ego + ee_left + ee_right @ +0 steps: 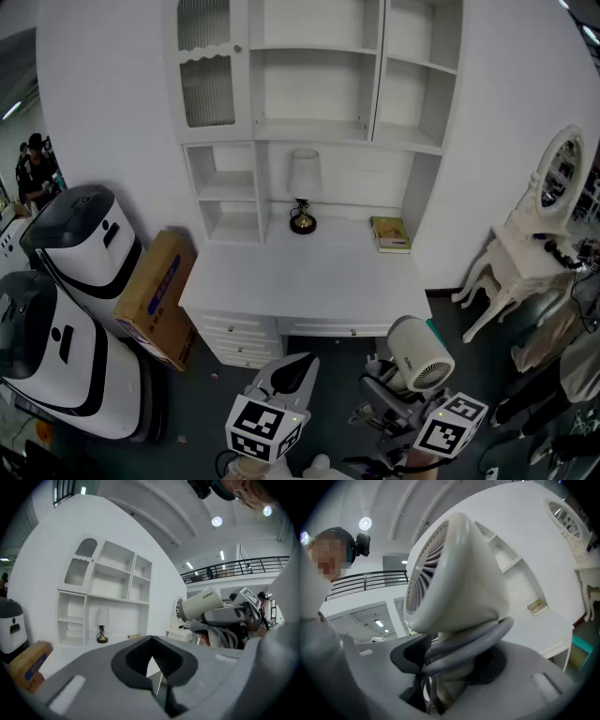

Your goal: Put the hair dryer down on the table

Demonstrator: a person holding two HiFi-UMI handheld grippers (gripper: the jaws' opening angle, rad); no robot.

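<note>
A cream hair dryer (419, 353) with its grey cord wound round the handle stands upright in my right gripper (392, 394), below the front right corner of the white desk (309, 281). In the right gripper view the dryer head (454, 573) fills the middle, vent grille to the left, and the jaws are shut on the cord-wrapped handle (450, 667). My left gripper (292, 373) hangs to its left, in front of the desk drawers, shut with nothing in it. The left gripper view shows its tips (153, 667) together and the hair dryer (201, 604) off to the right.
On the desk, a small lamp (303, 192) and a green book (390, 233) sit at the back under a shelf unit. A cardboard box (157, 295) and two white machines (66, 309) stand left. A white vanity with oval mirror (553, 187) stands right.
</note>
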